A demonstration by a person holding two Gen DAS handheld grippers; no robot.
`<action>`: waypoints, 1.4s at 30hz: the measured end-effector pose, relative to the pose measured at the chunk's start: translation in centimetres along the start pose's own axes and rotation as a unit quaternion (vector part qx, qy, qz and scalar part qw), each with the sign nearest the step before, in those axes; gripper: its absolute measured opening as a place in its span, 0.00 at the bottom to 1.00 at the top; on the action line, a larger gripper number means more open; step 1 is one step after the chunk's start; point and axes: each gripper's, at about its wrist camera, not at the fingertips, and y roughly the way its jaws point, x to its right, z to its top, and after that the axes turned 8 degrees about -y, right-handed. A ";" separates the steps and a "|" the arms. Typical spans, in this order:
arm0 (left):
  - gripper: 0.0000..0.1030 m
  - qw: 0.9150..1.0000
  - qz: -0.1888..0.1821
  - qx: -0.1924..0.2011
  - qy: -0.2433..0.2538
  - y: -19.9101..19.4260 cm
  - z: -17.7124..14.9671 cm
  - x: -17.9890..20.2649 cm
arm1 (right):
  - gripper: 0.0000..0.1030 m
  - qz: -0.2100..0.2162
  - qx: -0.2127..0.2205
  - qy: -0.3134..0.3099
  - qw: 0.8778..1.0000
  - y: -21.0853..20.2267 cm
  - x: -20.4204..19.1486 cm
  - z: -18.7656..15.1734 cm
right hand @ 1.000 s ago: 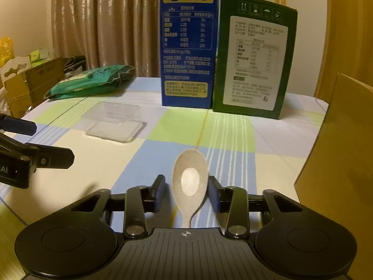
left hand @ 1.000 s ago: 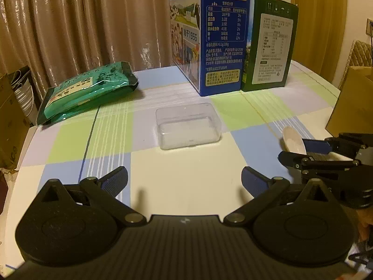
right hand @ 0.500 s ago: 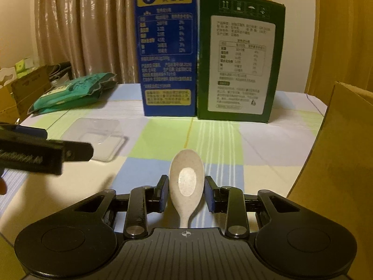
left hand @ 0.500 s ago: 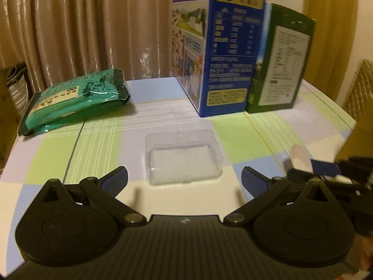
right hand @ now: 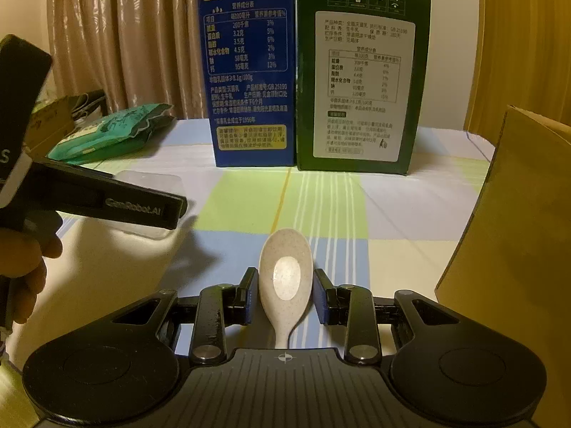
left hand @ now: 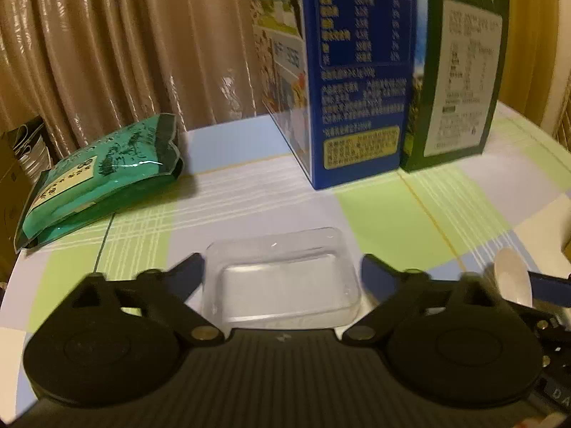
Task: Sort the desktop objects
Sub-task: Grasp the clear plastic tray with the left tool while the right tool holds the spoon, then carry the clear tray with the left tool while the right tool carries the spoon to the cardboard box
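Observation:
A clear plastic box (left hand: 282, 278) lies on the checked tablecloth (left hand: 392, 221), right between the fingers of my left gripper (left hand: 282, 267). Its jaws are closing, with the blue pads close beside the box's two short sides; I see no firm squeeze on it. My right gripper (right hand: 285, 296) is shut on a pale speckled spoon (right hand: 285, 274), bowl pointing forward, held just above the cloth. The left wrist view shows this spoon (left hand: 512, 280) at the right edge. In the right wrist view a left finger (right hand: 142, 207) crosses in front of the clear box (right hand: 157, 182).
A tall blue milk carton (left hand: 357, 71) and a dark green carton (left hand: 460, 71) stand side by side at the back. A green foil packet (left hand: 100, 174) lies at the back left. A brown cardboard box (right hand: 517, 232) rises on the right. A person's hand (right hand: 25, 274) holds the left gripper.
My left gripper moved forward until the clear box sat between its fingers, and its jaws have narrowed. The right gripper stayed put, still holding the spoon.

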 end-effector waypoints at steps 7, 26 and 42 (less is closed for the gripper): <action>0.80 0.999 -0.015 -0.023 -0.020 -3.4 -1.7 0.1 | 0.28 0.006 0.001 0.001 1.000 -2.5 -0.2 0.2; 0.80 0.998 -0.032 -0.025 -0.044 -27.1 -14.5 3.0 | 0.28 0.034 0.003 -0.008 0.999 -22.2 -3.2 -6.8; 0.80 0.998 -0.044 -0.006 -0.034 -34.3 -15.2 6.9 | 0.28 0.021 0.022 0.012 0.999 -30.7 -1.6 -8.1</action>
